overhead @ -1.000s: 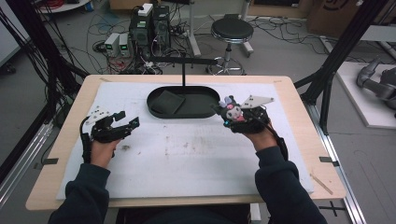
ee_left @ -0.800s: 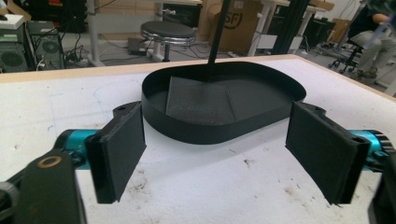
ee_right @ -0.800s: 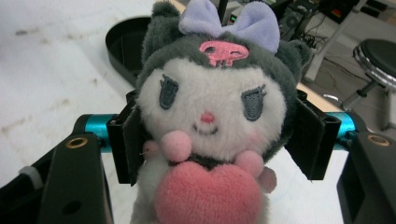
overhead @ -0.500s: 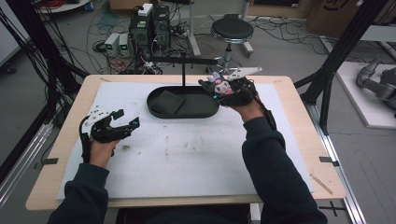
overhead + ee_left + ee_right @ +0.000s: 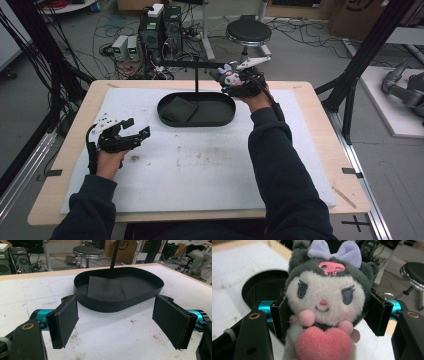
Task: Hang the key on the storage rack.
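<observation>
Right gripper (image 5: 231, 80) clamped on the plush toy (image 5: 325, 302), face and pink heart squeezed between both pads, held up at the far right end of the black tray (image 5: 196, 121), near the hanger bar. Left gripper (image 5: 120, 320) resting low on the white mat (image 5: 210, 165), pads spread wide, nothing between them, tray straight ahead.

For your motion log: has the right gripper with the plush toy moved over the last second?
Yes. The right gripper carried the plush toy away from the person, past the black tray's far right rim.
</observation>
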`<state>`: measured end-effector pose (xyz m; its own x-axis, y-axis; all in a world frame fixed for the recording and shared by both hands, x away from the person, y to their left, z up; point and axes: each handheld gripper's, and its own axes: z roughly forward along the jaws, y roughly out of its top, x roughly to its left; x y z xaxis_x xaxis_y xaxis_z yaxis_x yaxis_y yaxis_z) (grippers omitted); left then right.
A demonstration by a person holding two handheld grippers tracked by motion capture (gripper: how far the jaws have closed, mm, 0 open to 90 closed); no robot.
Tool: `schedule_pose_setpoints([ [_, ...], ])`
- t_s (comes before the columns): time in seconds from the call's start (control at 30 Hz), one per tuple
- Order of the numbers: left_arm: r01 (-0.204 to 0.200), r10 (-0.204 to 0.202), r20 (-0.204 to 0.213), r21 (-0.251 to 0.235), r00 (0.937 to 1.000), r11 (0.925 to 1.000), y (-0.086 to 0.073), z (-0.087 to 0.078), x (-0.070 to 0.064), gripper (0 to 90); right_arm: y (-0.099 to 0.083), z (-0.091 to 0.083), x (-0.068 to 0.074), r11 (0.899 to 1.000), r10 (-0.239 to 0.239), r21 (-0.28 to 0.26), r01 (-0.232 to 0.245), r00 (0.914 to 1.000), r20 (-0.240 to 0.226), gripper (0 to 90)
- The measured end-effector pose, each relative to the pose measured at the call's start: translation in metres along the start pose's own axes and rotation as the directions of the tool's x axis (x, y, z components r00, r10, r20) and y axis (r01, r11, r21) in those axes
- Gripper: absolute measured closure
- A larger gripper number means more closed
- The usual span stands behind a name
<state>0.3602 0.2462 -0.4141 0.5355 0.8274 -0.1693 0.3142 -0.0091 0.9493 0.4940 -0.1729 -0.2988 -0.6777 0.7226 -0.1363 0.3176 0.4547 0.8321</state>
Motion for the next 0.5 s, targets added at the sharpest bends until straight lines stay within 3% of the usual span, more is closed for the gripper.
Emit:
schedule_pose_setpoints([
  [0.3, 0.006, -0.006, -0.003, 0.002, 1.0000, 1.0000, 0.000, 0.000, 0.001, 20.6, 0.008, -0.002, -0.010, 0.999, 0.028, -0.032, -0.028, 0.9993, 0.024, 32.4],
  [0.5, 0.007, -0.007, -0.006, 0.003, 1.0000, 1.0000, 0.000, 0.000, 0.002, 20.7, 0.016, -0.005, -0.016, 0.999, 0.036, -0.043, -0.033, 0.9967, 0.072, 32.4],
])
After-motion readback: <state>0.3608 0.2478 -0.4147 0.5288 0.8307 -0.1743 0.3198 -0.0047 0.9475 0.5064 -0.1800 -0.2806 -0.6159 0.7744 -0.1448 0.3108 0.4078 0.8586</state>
